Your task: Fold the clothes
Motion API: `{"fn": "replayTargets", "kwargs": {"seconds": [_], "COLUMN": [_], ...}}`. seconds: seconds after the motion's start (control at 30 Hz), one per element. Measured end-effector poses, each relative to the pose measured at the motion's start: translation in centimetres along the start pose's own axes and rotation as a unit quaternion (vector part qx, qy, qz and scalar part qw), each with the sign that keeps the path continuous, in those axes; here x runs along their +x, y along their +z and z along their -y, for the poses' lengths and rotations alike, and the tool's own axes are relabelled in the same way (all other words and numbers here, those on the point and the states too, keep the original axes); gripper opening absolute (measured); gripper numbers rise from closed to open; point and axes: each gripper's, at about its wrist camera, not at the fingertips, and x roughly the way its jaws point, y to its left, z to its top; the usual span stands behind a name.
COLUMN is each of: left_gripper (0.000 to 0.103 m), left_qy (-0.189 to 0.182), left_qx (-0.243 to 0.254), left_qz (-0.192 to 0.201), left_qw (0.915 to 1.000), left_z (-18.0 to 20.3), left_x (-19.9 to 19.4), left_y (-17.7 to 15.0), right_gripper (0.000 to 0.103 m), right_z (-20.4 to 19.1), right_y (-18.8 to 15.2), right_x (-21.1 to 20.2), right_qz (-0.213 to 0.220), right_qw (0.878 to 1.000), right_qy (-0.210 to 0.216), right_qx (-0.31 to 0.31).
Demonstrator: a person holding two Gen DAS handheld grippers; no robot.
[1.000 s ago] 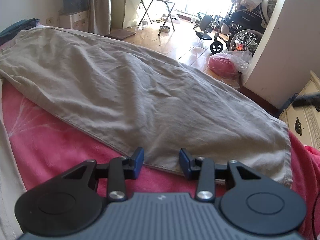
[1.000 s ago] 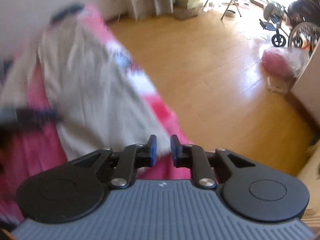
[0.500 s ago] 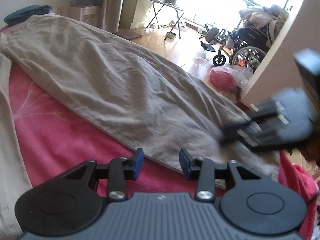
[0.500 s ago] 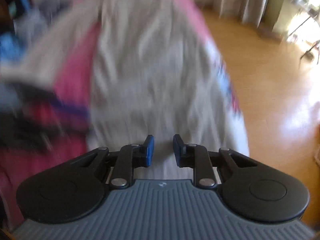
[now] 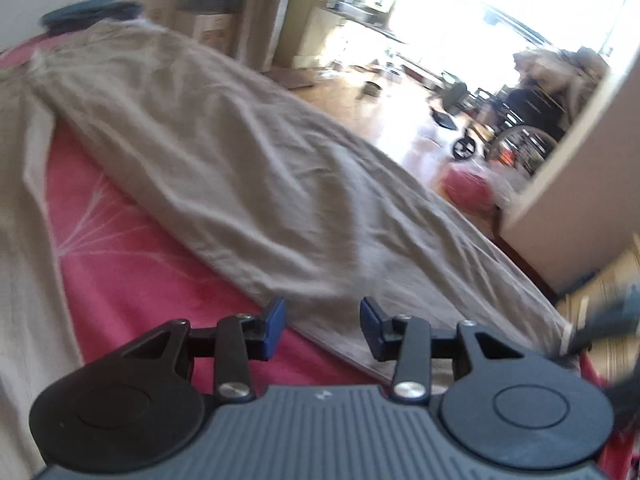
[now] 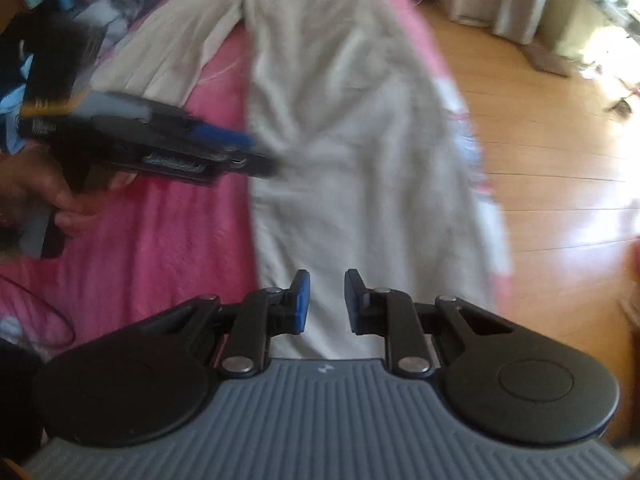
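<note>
Beige trousers point(image 5: 248, 168) lie spread lengthwise on a pink blanket point(image 5: 132, 264) on a bed. My left gripper point(image 5: 322, 326) is open just above the near edge of one trouser leg, with nothing pressed between its pads. In the right wrist view the same trousers point(image 6: 352, 152) run away from me. My right gripper point(image 6: 326, 300) hovers over the leg's lower end, its jaws closing with a narrow gap and no cloth pinched. The left gripper point(image 6: 260, 154), held in a hand point(image 6: 48, 192), shows blurred at the left. The right gripper point(image 5: 600, 320) is a dark blur at the right edge.
A wooden floor point(image 6: 540, 140) lies beyond the bed's right side. A wheelchair point(image 5: 528, 120), a red bag point(image 5: 466, 190) and a white wall corner point(image 5: 568, 152) stand past the bed's foot. A cream dresser point(image 5: 612, 280) is close by. Dark folded cloth point(image 5: 92, 10) lies at the far end.
My right gripper swung and rolled from the bed's floor-side edge to over the trouser leg's end. The left gripper shifted and rolled along the leg's edge. Both stay empty.
</note>
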Motion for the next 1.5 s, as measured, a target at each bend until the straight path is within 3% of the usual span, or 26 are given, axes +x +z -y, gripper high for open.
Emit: {"fn": "replayTargets", "kwargs": {"seconds": [0.07, 0.13, 0.23, 0.37, 0.47, 0.57, 0.63, 0.7, 0.83, 0.93, 1.03, 1.1, 1.23, 1.33, 1.5], "left_gripper": [0.043, 0.043, 0.043, 0.043, 0.043, 0.043, 0.043, 0.044, 0.044, 0.044, 0.044, 0.044, 0.043, 0.043, 0.043], "left_qy": [-0.007, -0.017, -0.015, -0.019, -0.032, -0.034, -0.033, -0.028, -0.021, -0.015, 0.009, 0.022, 0.03, 0.034, 0.049], "left_qx": [-0.027, -0.03, -0.021, -0.045, -0.081, -0.102, -0.117, -0.133, -0.149, -0.138, -0.113, -0.105, -0.109, -0.114, -0.108], "left_qz": [0.0, 0.003, 0.004, 0.015, 0.025, 0.042, 0.05, 0.053, 0.044, 0.042, 0.05, 0.049, 0.022, 0.002, -0.01], "left_qw": [0.9996, 0.9994, 0.9997, 0.9987, 0.9959, 0.9933, 0.9913, 0.9894, 0.9877, 0.9894, 0.9924, 0.9931, 0.9933, 0.9929, 0.9929], "left_z": [-1.0, -2.0, -3.0, -5.4, -8.2, -11.1, -13.0, -14.4, -16.5, -17.2, -17.4, -17.6, -18.3, -18.5, -18.7], "left_x": [-0.3, -0.7, -0.7, -2.0, -3.9, -6.1, -7.6, -9.1, -10.9, -10.5, -9.1, -8.2, -7.0, -6.6, -5.6], "left_y": [0.0, -0.1, 0.2, 1.6, 2.6, 3.6, 4.5, 5.6, 8.0, 9.4, 9.3, 8.8, 7.9, 8.6, 10.3], "right_gripper": [0.017, 0.017, 0.017, 0.017, 0.017, 0.017, 0.017, 0.017, 0.015, 0.014, 0.014, 0.014, 0.015, 0.016, 0.017], "right_z": [-0.2, 0.3, 1.1, 0.7, 0.5, 0.2, -0.8, -2.0, -3.0, -3.7, -4.8, -6.0, -8.6, -10.9, -9.6], "right_y": [-2.6, -6.1, -7.2, 0.8, 8.9, 16.6, 18.8, 17.3, 14.1, 14.5, 18.2, 20.6, 20.0, 20.4, 17.4], "right_x": [1.9, 0.2, -2.9, -3.6, 0.0, 6.3, 10.3, 11.7, 9.0, 6.5, 6.2, 7.4, 9.6, 11.0, 12.3], "right_qz": [-0.052, -0.079, -0.146, -0.031, 0.068, 0.096, 0.062, 0.02, -0.09, -0.101, -0.023, 0.037, 0.126, 0.143, 0.151], "right_qw": [0.998, 0.995, 0.984, 0.997, 0.996, 0.994, 0.997, 0.999, 0.993, 0.994, 0.998, 0.992, 0.959, 0.94, 0.927], "right_qy": [-0.008, -0.011, -0.029, -0.052, -0.011, 0.028, 0.022, 0.018, 0.03, 0.039, 0.037, 0.042, 0.033, 0.032, 0.014], "right_qx": [0.019, 0.062, 0.099, 0.051, 0.049, 0.048, 0.03, 0.023, 0.066, 0.031, -0.049, -0.112, -0.253, -0.307, -0.344]}}
